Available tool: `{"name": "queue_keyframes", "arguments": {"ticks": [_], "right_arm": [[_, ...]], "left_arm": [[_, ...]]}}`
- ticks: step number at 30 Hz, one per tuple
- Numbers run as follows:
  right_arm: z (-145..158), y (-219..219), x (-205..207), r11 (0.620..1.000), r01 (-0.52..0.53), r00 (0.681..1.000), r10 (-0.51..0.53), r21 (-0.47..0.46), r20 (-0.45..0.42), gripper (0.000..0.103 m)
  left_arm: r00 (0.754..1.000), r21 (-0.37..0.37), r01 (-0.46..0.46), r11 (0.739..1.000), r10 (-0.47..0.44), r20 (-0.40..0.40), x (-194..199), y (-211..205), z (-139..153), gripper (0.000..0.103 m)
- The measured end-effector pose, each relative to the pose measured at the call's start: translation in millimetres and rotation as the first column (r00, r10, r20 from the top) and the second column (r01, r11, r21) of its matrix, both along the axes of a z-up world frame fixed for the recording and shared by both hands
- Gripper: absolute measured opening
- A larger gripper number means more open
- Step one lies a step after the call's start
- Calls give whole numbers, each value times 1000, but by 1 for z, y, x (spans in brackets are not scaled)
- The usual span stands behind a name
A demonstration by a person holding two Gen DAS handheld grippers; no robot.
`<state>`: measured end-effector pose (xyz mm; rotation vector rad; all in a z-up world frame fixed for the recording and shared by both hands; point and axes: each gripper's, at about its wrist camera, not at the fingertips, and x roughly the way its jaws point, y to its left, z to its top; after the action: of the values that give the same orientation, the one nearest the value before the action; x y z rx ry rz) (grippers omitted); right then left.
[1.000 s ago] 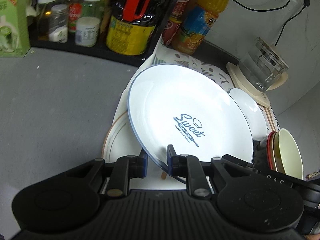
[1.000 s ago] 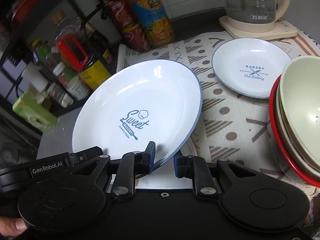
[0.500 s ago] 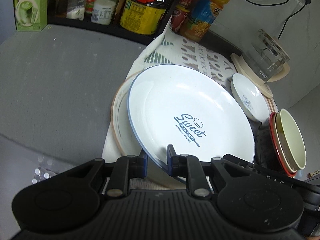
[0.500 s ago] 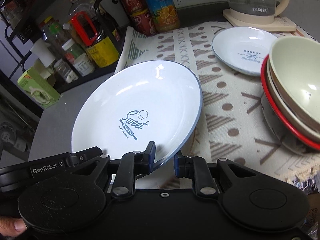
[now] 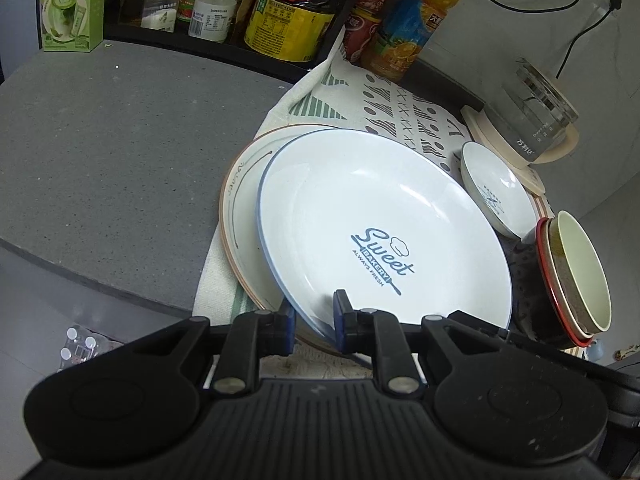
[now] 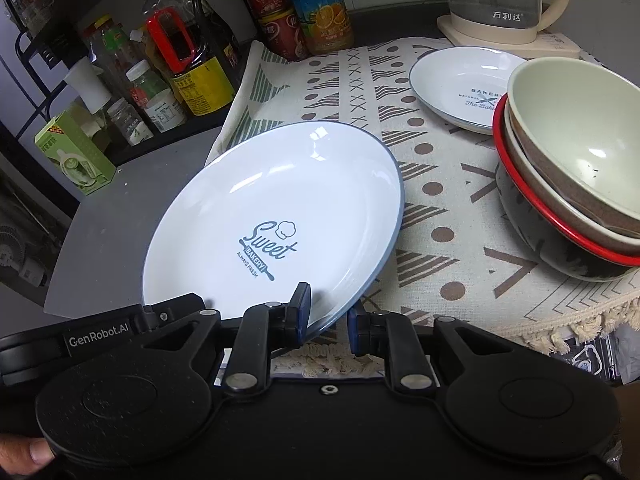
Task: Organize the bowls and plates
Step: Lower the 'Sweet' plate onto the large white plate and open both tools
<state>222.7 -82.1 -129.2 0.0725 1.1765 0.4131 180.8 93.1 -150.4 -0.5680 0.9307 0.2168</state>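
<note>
A large white plate (image 5: pixel 384 232) with a blue rim and "Sweet Bakery" print is held at its near edge by both grippers. My left gripper (image 5: pixel 314 322) is shut on the rim, one pad above and one below. My right gripper (image 6: pixel 328 320) is shut on the same plate (image 6: pixel 280 208), further along the rim. The plate hangs tilted just over a beige-rimmed plate (image 5: pixel 240 208) lying on the patterned cloth (image 6: pixel 460 240). I cannot tell whether the two plates touch. A small white plate (image 6: pixel 460 84) and a stack of bowls (image 6: pixel 572 168) sit to the right.
Bottles, cans and a green carton (image 5: pixel 68 4) crowd the black rack at the back left. A glass kettle (image 6: pixel 500 0) stands on its base at the back right. The grey counter (image 5: pixel 100 160) lies left of the cloth, whose fringe hangs over the near edge.
Both grippers carried the big plate back from the bottle rack toward the near edge. More of the beige-rimmed plate shows beneath it. The grips have not changed.
</note>
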Motion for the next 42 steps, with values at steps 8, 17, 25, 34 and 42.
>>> {"name": "queue_keyframes", "arguments": {"ticks": [8, 17, 25, 34, 42], "right_arm": [[-5, 3, 4, 1000, -1, 1000, 1, 1, -14, 18], [-9, 15, 12, 999, -8, 1000, 8, -42, -12, 19], [-8, 19, 17, 998, 1, 1000, -2, -55, -19, 18], [-9, 15, 21, 996, 74, 996, -76, -51, -44, 14], [-16, 12, 24, 991, 119, 990, -124, -66, -73, 13]], "left_arm": [[1000, -10, -10, 1000, 10, -28, 8, 3, -5, 17], [994, -29, 62, 998, -64, -88, 23, 7, -4, 23], [983, -56, 111, 992, -117, -138, 25, 16, 9, 25], [974, -21, 122, 992, -123, -191, 28, 35, 17, 25], [972, 50, 103, 993, -90, -218, 47, 53, 10, 25]]}}
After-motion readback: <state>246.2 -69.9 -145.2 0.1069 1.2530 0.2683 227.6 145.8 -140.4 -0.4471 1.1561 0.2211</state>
